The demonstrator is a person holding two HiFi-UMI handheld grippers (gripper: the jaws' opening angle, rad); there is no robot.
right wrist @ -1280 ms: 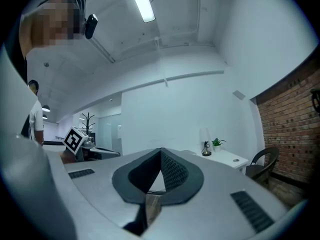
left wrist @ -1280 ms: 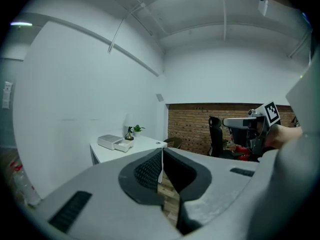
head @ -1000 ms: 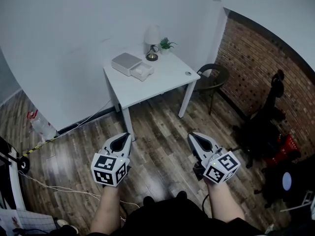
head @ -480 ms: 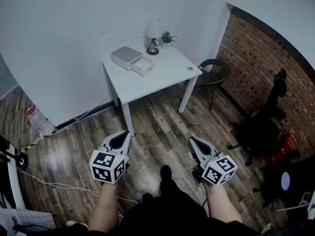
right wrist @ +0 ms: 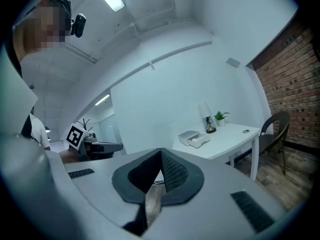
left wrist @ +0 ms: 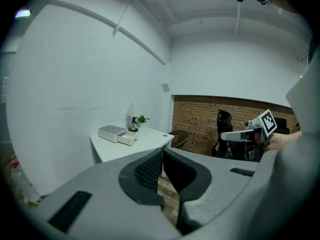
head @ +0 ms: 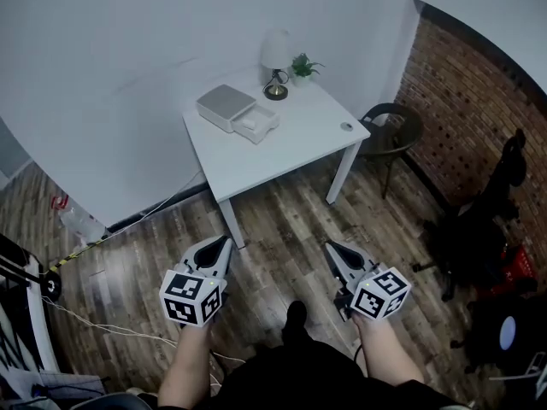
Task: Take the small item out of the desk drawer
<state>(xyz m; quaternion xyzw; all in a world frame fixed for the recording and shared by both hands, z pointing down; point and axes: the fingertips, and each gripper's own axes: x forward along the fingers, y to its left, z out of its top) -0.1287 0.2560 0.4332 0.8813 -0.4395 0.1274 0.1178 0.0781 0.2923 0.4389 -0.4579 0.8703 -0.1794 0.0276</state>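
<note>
A small grey drawer box [head: 226, 107] stands on the white table [head: 282, 148] near the wall, with its drawer [head: 258, 125] pulled out toward the room. What lies in the drawer is too small to make out. Both grippers hang low over the wood floor, well short of the table. My left gripper [head: 225, 243] is shut and holds nothing. My right gripper [head: 331, 248] is shut too, nothing between its jaws. The box also shows in the left gripper view [left wrist: 112, 132] and in the right gripper view [right wrist: 189, 136].
A table lamp [head: 275, 54] and a small potted plant [head: 302, 65] stand at the table's back corner, and a small round object [head: 346, 127] lies near its right edge. A dark round chair [head: 391, 126] sits by the brick wall [head: 479, 109]. Cables [head: 102, 327] trail over the floor at left.
The view has shifted so the table sits a little further right and lower in frame. Both grippers stay shut and hold about the same places. A foot has come into view between the arms.
</note>
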